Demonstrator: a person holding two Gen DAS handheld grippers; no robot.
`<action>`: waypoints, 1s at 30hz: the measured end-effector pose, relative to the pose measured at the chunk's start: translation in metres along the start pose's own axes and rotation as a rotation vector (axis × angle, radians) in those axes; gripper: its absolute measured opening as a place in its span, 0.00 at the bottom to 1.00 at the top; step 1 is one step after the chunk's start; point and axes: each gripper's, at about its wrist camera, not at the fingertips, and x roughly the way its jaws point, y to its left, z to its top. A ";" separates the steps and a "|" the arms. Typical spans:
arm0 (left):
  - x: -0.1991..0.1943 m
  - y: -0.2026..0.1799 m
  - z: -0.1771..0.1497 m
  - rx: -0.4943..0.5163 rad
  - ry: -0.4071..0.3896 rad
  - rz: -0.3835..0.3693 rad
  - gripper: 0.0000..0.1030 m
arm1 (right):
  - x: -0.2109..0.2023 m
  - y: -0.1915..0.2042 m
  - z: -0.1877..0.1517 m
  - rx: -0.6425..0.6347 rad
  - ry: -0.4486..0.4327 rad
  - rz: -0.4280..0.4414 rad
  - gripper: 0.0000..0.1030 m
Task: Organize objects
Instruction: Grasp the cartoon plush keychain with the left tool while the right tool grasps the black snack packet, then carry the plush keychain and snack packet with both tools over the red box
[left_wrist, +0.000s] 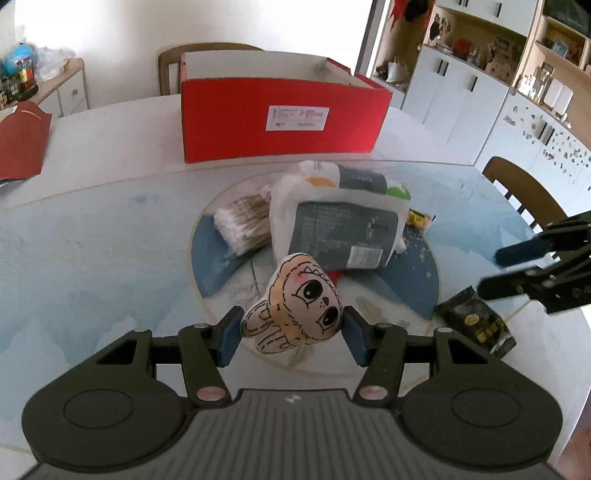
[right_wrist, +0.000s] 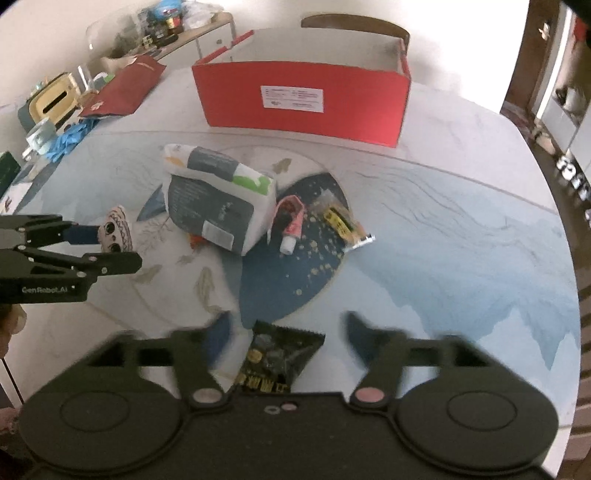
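Observation:
My left gripper (left_wrist: 291, 336) is shut on a small plush doll with big cartoon eyes (left_wrist: 295, 302) and holds it above the table; the doll also shows in the right wrist view (right_wrist: 116, 232). My right gripper (right_wrist: 286, 332) is open, its fingers either side of a black-and-gold snack packet (right_wrist: 280, 362) lying on the table; the packet shows in the left wrist view (left_wrist: 476, 321). An open red cardboard box (left_wrist: 280, 114) stands at the far side. A white-and-grey bag (left_wrist: 340, 225), a cotton swab pack (left_wrist: 243, 225), a pink tube (right_wrist: 291, 221) and a yellow packet (right_wrist: 341, 221) lie mid-table.
A dark red paper bag (left_wrist: 20, 144) lies at the far left of the round table (left_wrist: 92, 240). Wooden chairs (left_wrist: 517, 192) stand at the back and right. A sideboard with clutter (right_wrist: 159, 29) and white cabinets (left_wrist: 461, 96) line the walls.

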 end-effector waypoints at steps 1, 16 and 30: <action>0.000 0.000 -0.001 0.000 0.003 -0.002 0.55 | 0.001 0.001 -0.002 -0.002 0.008 0.003 0.77; -0.005 -0.004 -0.007 0.006 0.019 -0.031 0.55 | 0.028 0.020 -0.020 -0.051 0.108 -0.010 0.44; -0.014 0.000 0.003 0.011 0.001 -0.061 0.55 | 0.006 0.017 0.002 -0.074 0.048 -0.027 0.29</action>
